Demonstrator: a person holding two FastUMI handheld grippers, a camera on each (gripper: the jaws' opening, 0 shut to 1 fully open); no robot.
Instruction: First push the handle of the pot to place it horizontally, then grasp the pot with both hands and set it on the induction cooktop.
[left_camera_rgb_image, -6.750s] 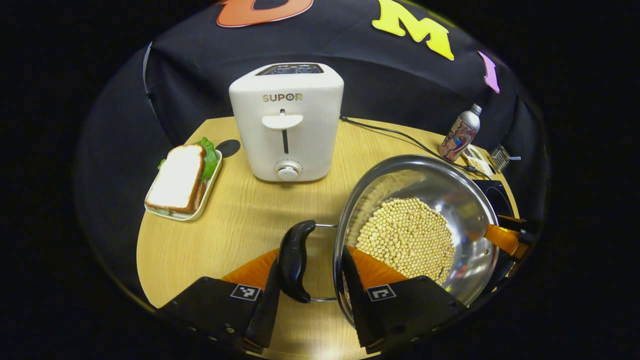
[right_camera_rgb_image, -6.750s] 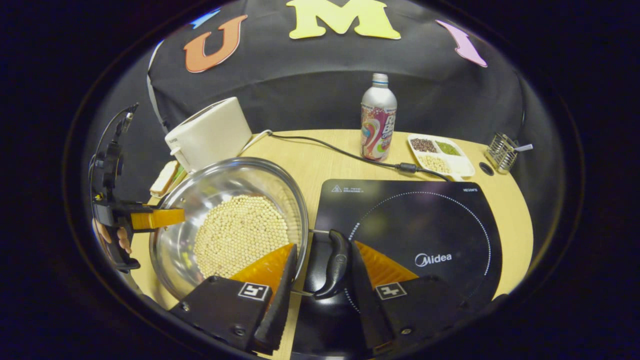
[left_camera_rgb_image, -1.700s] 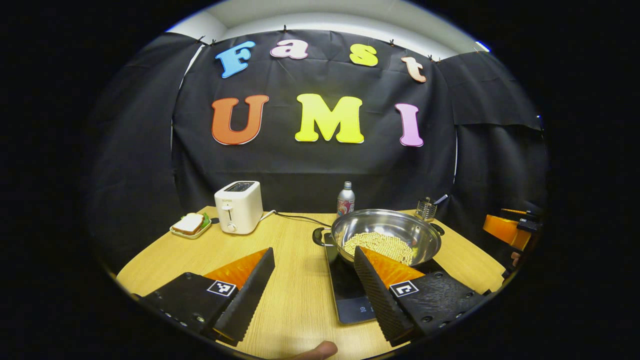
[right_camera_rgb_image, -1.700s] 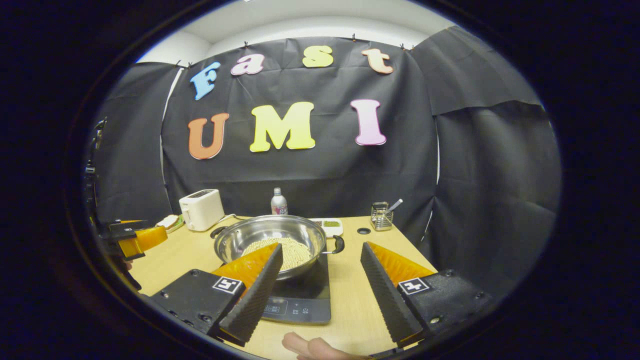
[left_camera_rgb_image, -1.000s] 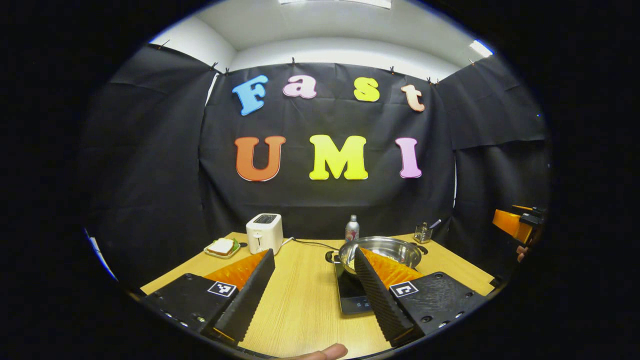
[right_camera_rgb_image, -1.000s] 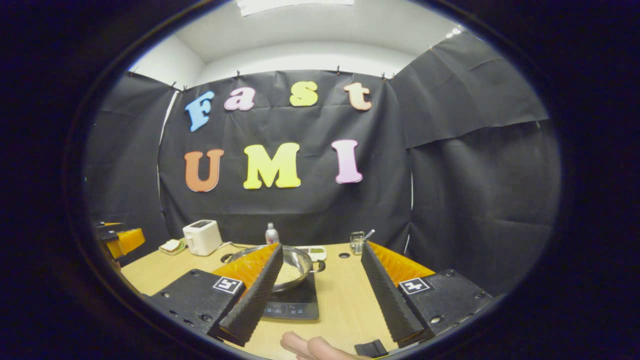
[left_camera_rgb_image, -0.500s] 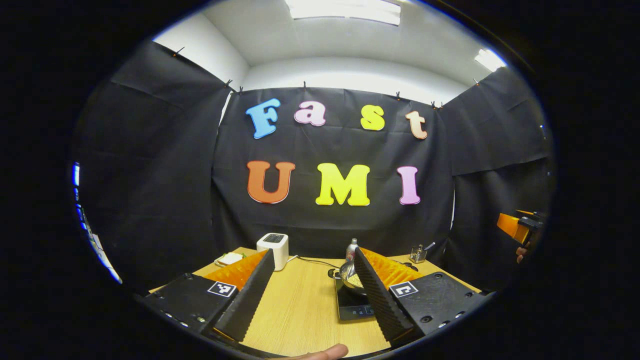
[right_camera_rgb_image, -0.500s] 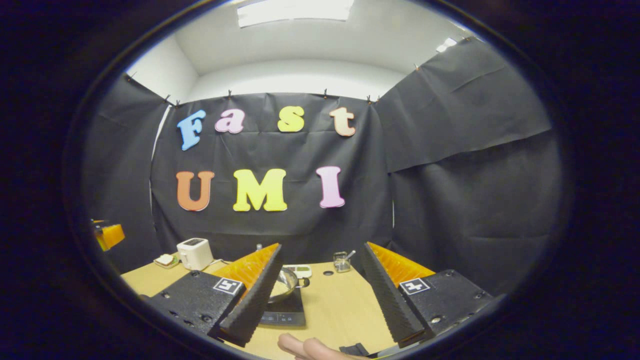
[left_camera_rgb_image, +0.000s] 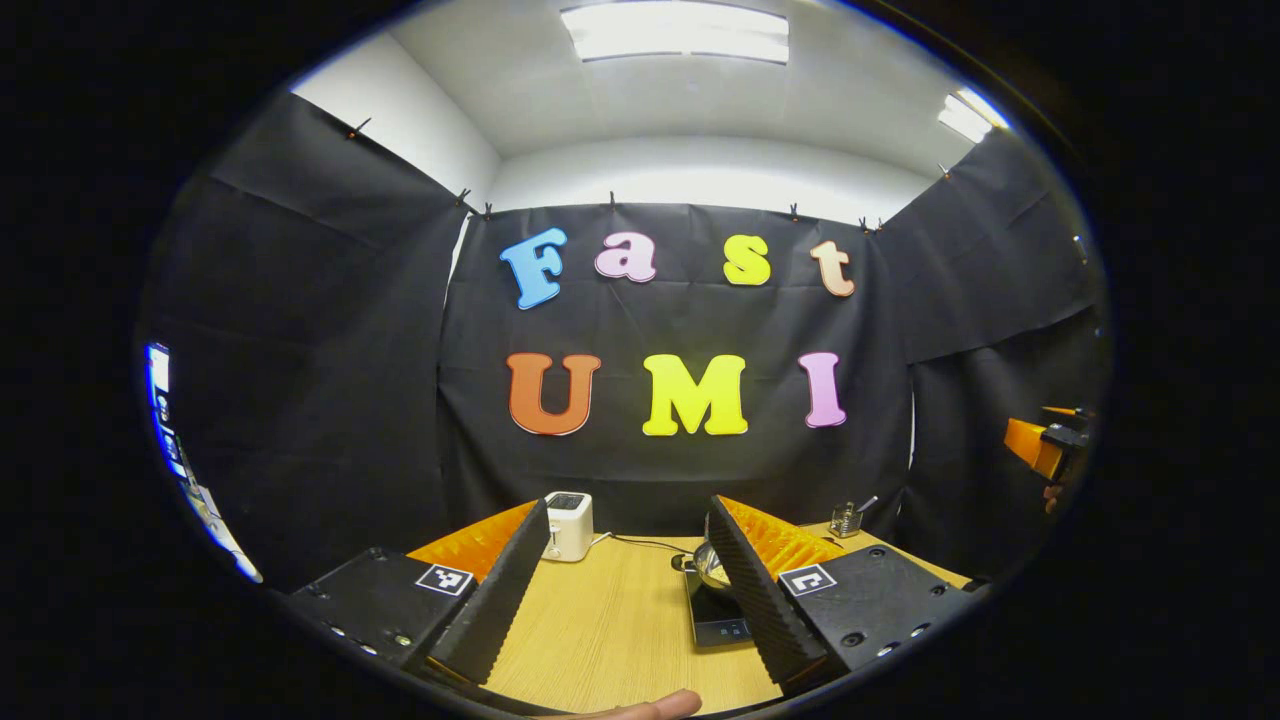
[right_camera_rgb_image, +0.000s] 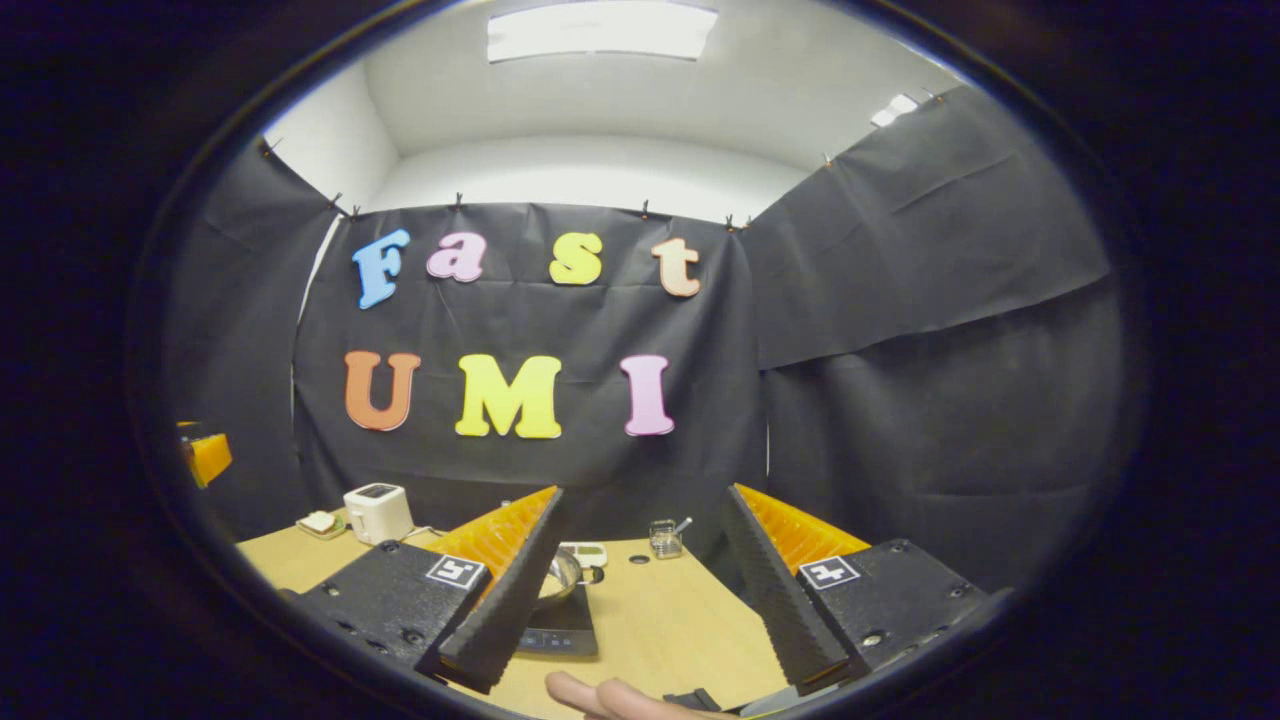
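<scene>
On the induction cooktop (left_camera_rgb_image: 718, 622), pot (left_camera_rgb_image: 708, 567), handles sideways.

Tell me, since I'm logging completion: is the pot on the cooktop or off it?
On: the pot sits on the black cooktop, both grippers open and away.

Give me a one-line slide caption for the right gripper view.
Open right tool held back from the table, with the pot resting on the induction cooktop and a toaster at far left.

Both views far back, facing table (left_camera_rgb_image: 610, 620)
</scene>
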